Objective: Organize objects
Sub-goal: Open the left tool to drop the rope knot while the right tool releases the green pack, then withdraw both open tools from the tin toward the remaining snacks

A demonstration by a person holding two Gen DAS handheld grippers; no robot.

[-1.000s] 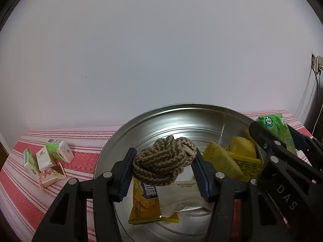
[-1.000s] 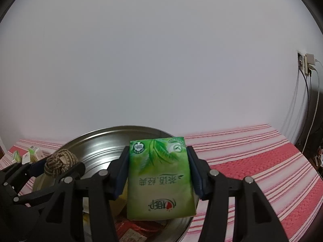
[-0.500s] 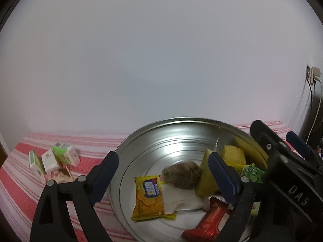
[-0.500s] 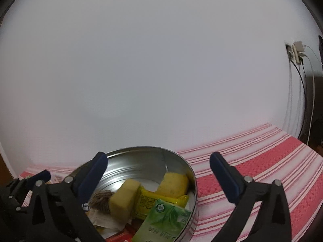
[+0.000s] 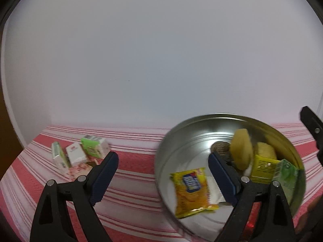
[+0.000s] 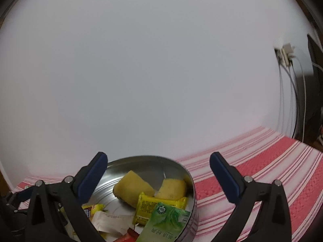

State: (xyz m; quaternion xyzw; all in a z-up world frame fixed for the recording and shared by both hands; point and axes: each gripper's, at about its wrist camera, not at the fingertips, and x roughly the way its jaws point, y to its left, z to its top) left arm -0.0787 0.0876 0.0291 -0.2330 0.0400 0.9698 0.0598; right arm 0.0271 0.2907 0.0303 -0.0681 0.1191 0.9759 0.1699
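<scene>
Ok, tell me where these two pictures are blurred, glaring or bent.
Left wrist view: metal tin smeared along its near rim, soft glare inside; small boxes slightly blurred. Right wrist view: wall socket and cables streaked; striped cloth curves upward from fisheye bending. Both views: dark corners, flat dim light.
</scene>
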